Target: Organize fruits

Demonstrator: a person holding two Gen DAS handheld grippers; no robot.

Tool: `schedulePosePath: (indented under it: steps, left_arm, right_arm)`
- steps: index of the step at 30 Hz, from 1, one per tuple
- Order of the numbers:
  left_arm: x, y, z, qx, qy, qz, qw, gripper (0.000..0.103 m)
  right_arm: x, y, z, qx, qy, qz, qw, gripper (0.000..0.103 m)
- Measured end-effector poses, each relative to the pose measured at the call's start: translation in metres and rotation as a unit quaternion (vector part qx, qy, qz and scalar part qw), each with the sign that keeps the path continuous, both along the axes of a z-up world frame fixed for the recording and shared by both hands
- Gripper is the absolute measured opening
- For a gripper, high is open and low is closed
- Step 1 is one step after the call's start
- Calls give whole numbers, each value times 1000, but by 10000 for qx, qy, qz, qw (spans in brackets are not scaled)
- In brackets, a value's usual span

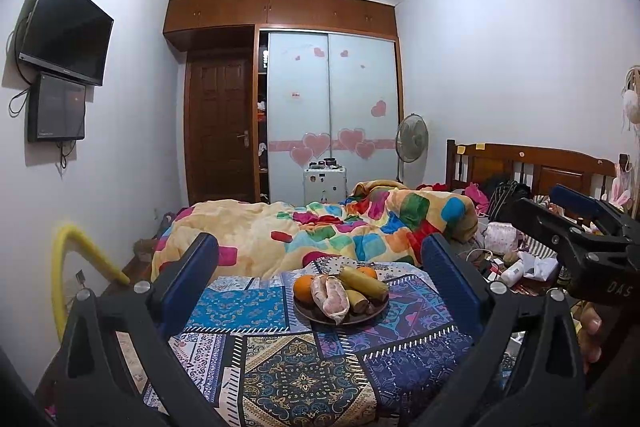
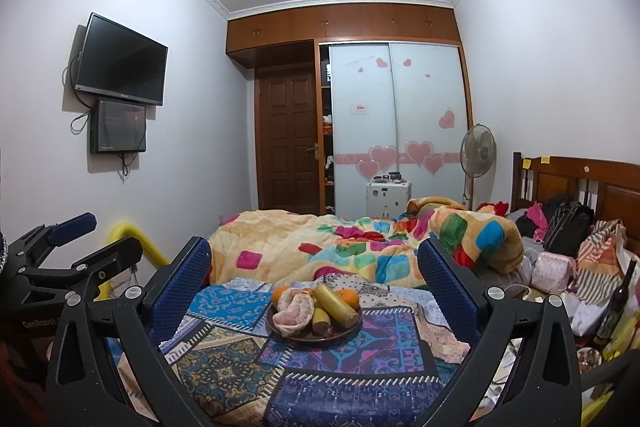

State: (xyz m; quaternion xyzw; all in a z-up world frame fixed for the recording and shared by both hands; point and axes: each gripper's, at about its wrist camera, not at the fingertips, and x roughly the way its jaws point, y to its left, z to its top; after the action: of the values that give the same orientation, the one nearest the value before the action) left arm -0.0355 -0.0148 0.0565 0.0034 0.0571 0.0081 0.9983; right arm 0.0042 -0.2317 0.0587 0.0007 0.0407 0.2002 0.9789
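A dark round plate (image 1: 316, 315) sits on a patterned cloth and holds a peeled pomelo (image 1: 330, 294), an orange (image 1: 304, 287), a second orange (image 1: 367, 272) and yellow-green bananas (image 1: 362, 283). The same plate (image 2: 344, 331) shows in the right wrist view with the pomelo (image 2: 295, 311), bananas (image 2: 334, 302) and an orange (image 2: 347, 297). My left gripper (image 1: 320, 263) is open and empty, held back from the plate. My right gripper (image 2: 314, 259) is open and empty too. Each gripper shows at the edge of the other's view: the right one (image 1: 576, 223) and the left one (image 2: 80, 239).
The patterned cloth (image 1: 304, 379) covers the near surface. Behind it lies a bed with a colourful blanket (image 1: 320, 227). Clutter, bags and a dark bottle (image 2: 616, 307) are at the right. A yellow tube (image 1: 80, 251) stands at the left. A wardrobe (image 1: 332, 115) and fan (image 1: 412, 139) are far back.
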Motion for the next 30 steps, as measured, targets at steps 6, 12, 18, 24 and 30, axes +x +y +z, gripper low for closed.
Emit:
schedulePosePath:
  steps: [6,12,18,24,30]
  left_arm:
    - [-2,0,1,-16,1,-24,10000,103]
    - [-2,0,2,-24,11,-32,10000,103]
    - [-2,-3,3,-29,25,-49,10000,103]
    - [-3,-7,3,-4,66,-101,9999,103]
    - [-2,-7,1,-17,98,-110,9999,103]
  right_arm:
    - [-1,-2,0,0,7,10,10000,103]
    - [-1,-2,0,4,9,8,10000,103]
    - [-1,-2,0,2,5,6,10000,103]
    - [-1,-2,0,9,14,15,10000,103]
    - [-1,-7,1,0,10,-11,10000,103]
